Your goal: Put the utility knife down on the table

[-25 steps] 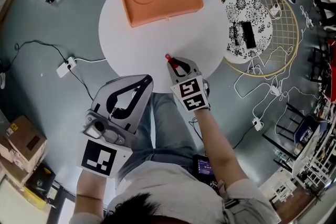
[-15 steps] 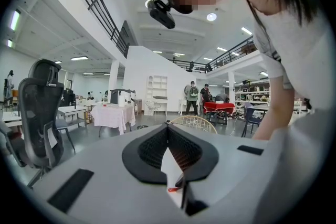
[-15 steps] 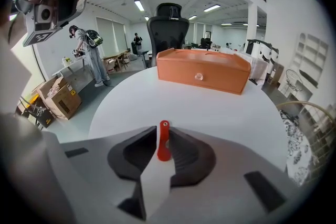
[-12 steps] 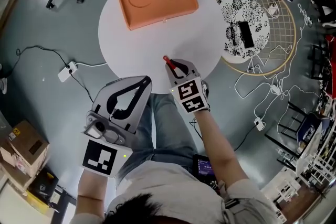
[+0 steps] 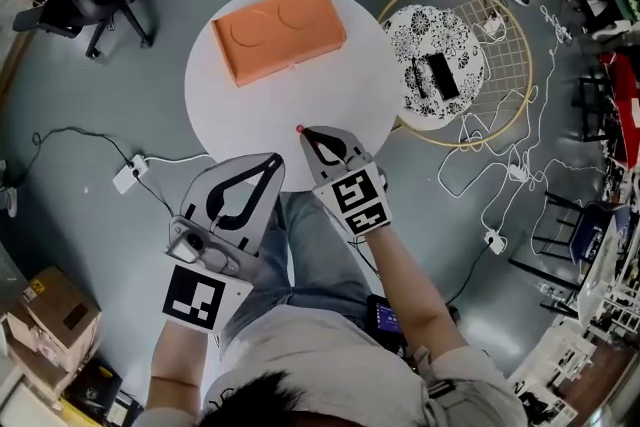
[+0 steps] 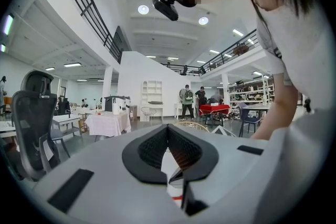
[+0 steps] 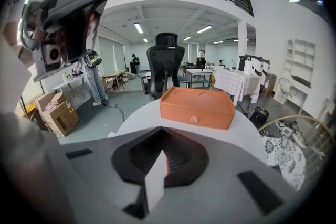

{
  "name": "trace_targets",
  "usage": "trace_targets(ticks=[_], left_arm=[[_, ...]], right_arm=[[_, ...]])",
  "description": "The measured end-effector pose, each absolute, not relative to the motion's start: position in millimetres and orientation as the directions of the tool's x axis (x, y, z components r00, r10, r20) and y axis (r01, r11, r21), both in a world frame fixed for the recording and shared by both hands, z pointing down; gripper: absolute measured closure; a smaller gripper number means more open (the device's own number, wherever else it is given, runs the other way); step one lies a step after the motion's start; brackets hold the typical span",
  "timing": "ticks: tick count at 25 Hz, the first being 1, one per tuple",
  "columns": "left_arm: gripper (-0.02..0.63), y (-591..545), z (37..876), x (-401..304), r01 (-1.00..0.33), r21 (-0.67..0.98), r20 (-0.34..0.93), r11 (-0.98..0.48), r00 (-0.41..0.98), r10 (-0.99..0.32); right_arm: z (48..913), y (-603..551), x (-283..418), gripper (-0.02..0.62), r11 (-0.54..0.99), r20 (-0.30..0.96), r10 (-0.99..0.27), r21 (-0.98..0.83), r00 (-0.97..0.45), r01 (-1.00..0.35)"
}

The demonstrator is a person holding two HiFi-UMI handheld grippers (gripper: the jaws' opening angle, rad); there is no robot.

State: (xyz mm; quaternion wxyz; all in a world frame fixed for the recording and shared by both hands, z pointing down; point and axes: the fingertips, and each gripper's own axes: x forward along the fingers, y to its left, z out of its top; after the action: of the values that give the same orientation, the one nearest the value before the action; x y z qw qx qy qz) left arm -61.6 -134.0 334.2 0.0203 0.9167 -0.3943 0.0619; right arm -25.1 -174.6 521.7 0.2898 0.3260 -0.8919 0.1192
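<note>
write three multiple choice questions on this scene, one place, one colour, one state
1. How is the right gripper? A wide open; B shut on the utility knife; C shut on nothing.
2. What colour is the knife's tip? A blue; B red; C green.
3. Where is the orange box? A on the round table; B under it; C between the right gripper's jaws.
Answers: B, its jaws clamp the knife; B, a red tip pokes past them; A, it sits on the tabletop's far part.

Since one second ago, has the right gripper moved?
No, not noticeably. The right gripper sits equally far from the box; the whole view shifted instead.
</note>
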Motion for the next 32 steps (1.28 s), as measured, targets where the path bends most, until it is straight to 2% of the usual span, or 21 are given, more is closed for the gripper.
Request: trace_targets(ticks=[8, 16, 25, 32], left_arm=[[0.596, -123.8, 310.7, -48.6, -0.688, -0.035, 0.121, -0.725, 0.717, -0.686], [0.597, -111.9, 287.5, -37.8, -0.647, -0.037, 0.081, -0.761, 0.757, -0.648], [0.596, -84.2, 267.0, -26.1, -0.605, -0.059, 0.037, -0.794, 0.793, -0.608], [0.596, -69.1, 258.2, -30.2, -0.6, -0.071, 0.026, -0.797, 0.797, -0.603]], right_arm=[[420.5, -154.1, -30.5, 0.588, 0.752, 0.42, -0.585, -0.04, -0.694, -0.658], [328.0, -128.2, -23.1, 0.588, 0.722, 0.228, -0.672, -0.009, -0.705, -0.691], [264.2, -80.7, -3.1, 0.588, 0.696, 0.061, -0.717, -0.002, -0.695, -0.718], [246.9, -61.1, -6.1, 0.588, 0.704, -0.009, -0.71, 0.002, -0.704, -0.71]])
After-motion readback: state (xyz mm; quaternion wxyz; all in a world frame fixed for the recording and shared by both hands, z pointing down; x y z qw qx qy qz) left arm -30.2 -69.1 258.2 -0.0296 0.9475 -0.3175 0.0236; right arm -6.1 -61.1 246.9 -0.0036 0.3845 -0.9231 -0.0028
